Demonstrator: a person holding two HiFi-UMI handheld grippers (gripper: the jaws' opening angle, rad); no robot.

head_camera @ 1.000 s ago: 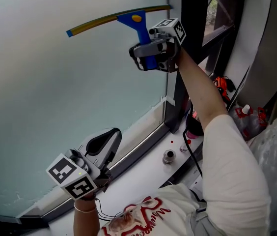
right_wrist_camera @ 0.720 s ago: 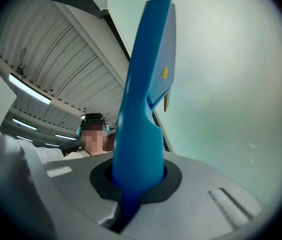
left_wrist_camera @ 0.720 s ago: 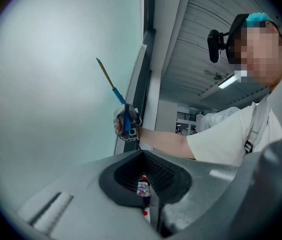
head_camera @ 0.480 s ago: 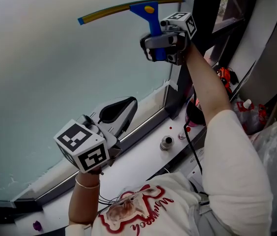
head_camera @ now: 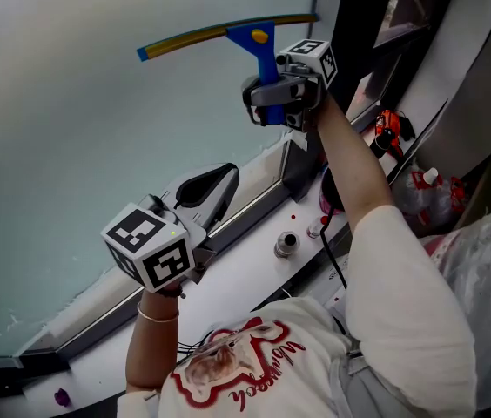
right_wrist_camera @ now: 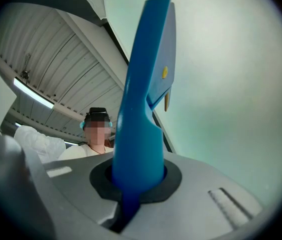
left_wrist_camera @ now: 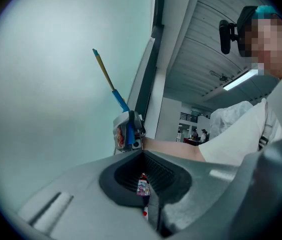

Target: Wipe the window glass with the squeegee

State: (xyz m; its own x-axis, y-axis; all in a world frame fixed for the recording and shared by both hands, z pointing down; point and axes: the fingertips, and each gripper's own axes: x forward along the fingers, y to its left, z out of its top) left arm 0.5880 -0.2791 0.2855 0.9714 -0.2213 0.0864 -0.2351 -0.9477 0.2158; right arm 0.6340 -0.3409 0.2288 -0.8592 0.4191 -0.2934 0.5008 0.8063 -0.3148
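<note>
The squeegee [head_camera: 228, 35] has a blue handle and a long yellow-edged blade that lies against the pale window glass [head_camera: 80, 111], high up near the glass's right edge. My right gripper [head_camera: 269, 90] is shut on the blue handle [right_wrist_camera: 141, 109], which stands up between its jaws toward the glass. My left gripper [head_camera: 218, 183] is lower and to the left, above the sill, with its jaws shut and nothing in them. In the left gripper view the squeegee [left_wrist_camera: 108, 84] and the right gripper [left_wrist_camera: 126, 134] show beyond the left gripper [left_wrist_camera: 143, 171].
A white sill [head_camera: 228, 277] runs below the glass and bears a small metal knob [head_camera: 285, 245]. The dark window frame [head_camera: 350, 24] stands right of the glass. A pink bottle [head_camera: 328, 194], red items [head_camera: 391, 129] and a plastic bag [head_camera: 489, 277] lie at the right.
My left gripper has risen from the sill toward the glass. The right gripper still holds the squeegee at the glass's upper right; the head view has shifted a little.
</note>
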